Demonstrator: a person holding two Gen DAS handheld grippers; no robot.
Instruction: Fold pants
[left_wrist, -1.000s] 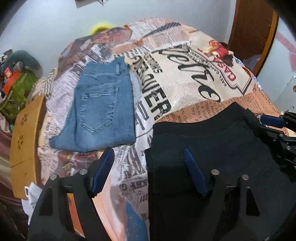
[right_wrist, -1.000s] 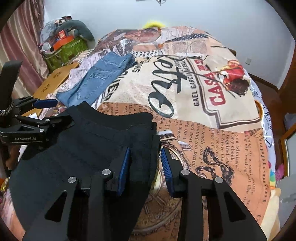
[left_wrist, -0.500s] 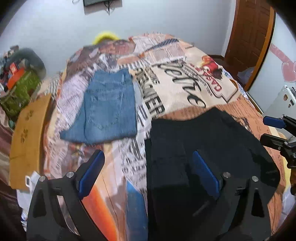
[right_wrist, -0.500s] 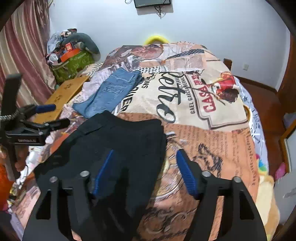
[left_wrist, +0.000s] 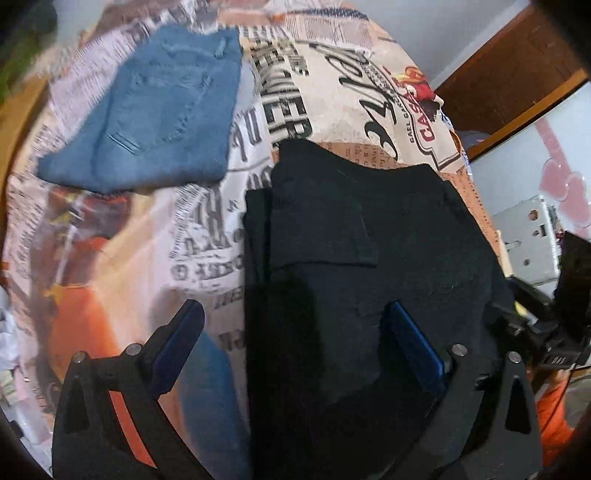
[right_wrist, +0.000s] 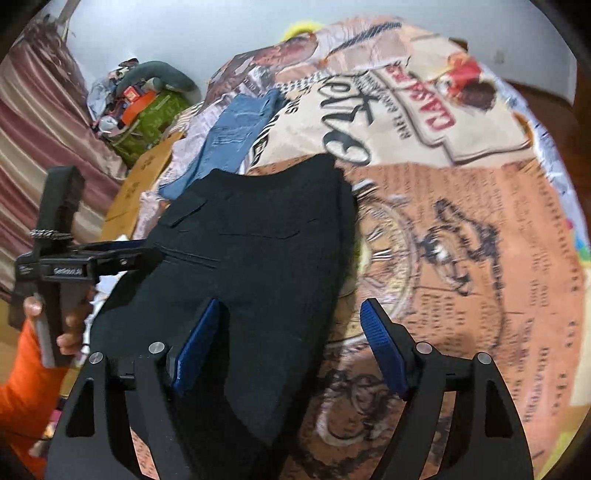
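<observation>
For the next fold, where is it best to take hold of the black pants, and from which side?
Probably the near end of the black pants, one side edge per tongs, coming from above: they lie flat with both edges exposed there.

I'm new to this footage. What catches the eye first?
The black pants lie spread in the middle of the loud newsprint bedspread, straddled by both opening grippers, left and right. Folded blue jeans lie beyond them, toward the wall.
</observation>
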